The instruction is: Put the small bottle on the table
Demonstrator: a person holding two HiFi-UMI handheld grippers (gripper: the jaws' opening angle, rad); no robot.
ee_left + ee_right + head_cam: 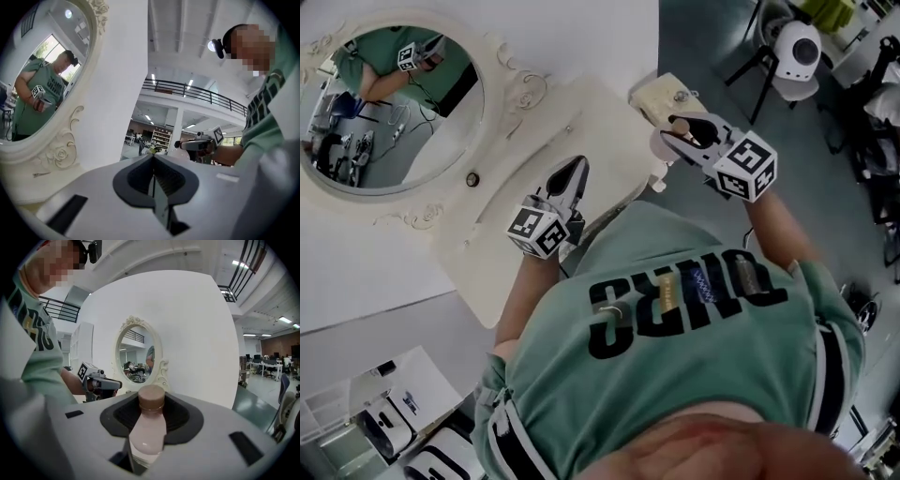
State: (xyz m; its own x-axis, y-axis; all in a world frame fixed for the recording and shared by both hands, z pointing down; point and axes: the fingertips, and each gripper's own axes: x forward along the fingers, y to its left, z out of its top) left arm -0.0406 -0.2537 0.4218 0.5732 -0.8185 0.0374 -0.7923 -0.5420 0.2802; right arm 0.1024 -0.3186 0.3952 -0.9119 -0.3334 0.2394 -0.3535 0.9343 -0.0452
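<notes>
Two grippers are up in front of the person, and only one is loaded. The right gripper (686, 129) is clamped on the bottle (149, 427). The pads are closed to a middling gap on its pale body, the brown cap lies toward the jaw tips, and the bottle runs along the jaws rather than across them. That hold is judged secure for carrying. It is less handy for setting down, since the base faces back into the gripper and a tilt would probably be needed to stand the bottle up.

The bottle is in the air, touching nothing but the pads. In the head view it is held just off the right edge of the table (600, 122), near a cream box (666, 94) — not yet over the top.

The left gripper (572, 178) is held over the table top with its jaws pressed together and nothing between them. It is judged to be parked out of the way and has no part in the hold.

The table top is bare below the mirror (394, 103) — room for the drop is seen there. The placing step is judged not yet done.
</notes>
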